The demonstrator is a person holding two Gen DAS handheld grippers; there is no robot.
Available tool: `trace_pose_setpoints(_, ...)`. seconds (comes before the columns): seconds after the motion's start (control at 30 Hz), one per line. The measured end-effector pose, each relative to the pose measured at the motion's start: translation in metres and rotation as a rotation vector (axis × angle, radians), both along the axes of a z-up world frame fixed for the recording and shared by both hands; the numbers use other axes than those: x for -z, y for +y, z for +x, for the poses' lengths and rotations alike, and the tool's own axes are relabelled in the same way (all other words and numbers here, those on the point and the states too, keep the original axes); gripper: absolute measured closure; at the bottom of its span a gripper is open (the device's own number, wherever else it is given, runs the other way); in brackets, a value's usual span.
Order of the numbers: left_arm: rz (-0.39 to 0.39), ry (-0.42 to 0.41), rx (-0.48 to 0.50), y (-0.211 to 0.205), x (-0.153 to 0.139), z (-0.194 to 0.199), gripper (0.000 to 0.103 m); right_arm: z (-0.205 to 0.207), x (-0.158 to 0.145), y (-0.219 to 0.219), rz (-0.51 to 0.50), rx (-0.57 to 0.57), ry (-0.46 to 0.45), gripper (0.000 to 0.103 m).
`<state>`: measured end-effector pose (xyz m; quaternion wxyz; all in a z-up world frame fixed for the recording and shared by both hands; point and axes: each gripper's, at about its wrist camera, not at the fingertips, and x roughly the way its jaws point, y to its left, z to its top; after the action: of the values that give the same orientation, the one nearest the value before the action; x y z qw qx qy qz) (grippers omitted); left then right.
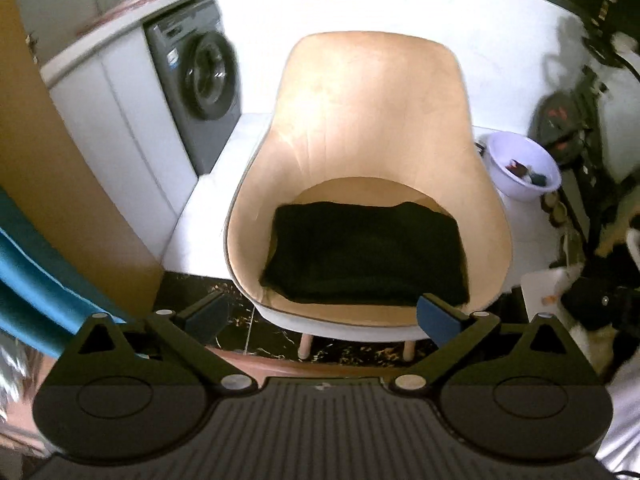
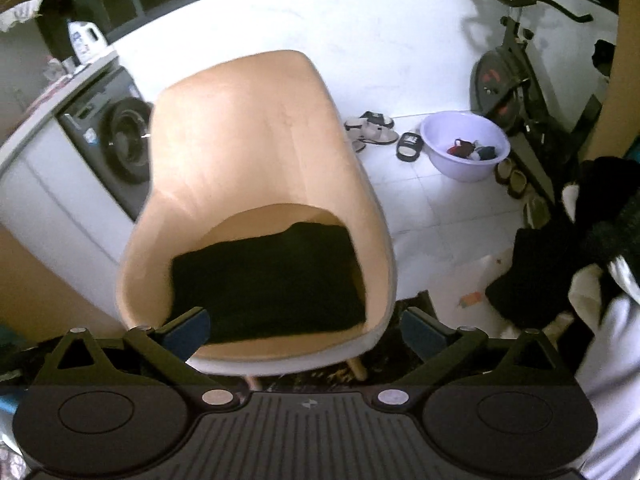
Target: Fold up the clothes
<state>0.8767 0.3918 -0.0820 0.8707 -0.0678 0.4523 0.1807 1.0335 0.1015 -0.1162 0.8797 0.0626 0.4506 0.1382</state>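
Cloth [image 1: 362, 254], black and folded flat, lies on the seat of the tan chair [image 1: 372, 112]; your left gripper [image 1: 322, 316] hangs near its front edge, jaws wide apart, holding nothing; your right gripper [image 2: 306, 330] does likewise, jaws spread and empty; right of the chair, a basin [image 2: 466, 146] sits on the white floor; a washer [image 1: 200, 80] stands left.

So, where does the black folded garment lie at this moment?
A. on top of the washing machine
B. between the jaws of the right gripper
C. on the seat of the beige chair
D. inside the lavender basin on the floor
C: the black folded garment rests flat on the seat of the beige chair, and both grippers' jaws stand open and empty.
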Motion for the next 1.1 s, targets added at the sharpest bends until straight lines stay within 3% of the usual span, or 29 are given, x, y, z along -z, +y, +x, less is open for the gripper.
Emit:
trace_pose_setpoints(0.2, -0.052, 0.004, 0.098, 0.002, -0.007, -0.050, 0.001, -0.076, -0.033, 0.013, -0.056, 0.087, -0.033, 0.001)
trace_pose_setpoints(0.37, -0.036, -0.030, 0.153, 0.002, -0.015, -0.096, 0.001, -0.146, -0.038, 0.030, -0.094, 0.138, -0.033, 0.001)
trace_pose_setpoints(0.6, -0.059, -0.012, 0.218, -0.007, -0.017, -0.133, 0.001, -0.228, -0.047, 0.040, -0.115, 0.182, -0.053, 0.001)
trace_pose_setpoints(0.83, -0.080, -0.002, 0.250, -0.016, -0.015, -0.154, 0.001, -0.279, -0.052, 0.042, -0.123, 0.204, -0.064, 0.001)
trace_pose_setpoints(1.1, -0.061, -0.019, 0.258, -0.027, -0.021, -0.167, 0.001, -0.297, -0.051, 0.030, -0.133, 0.233, -0.050, 0.001)
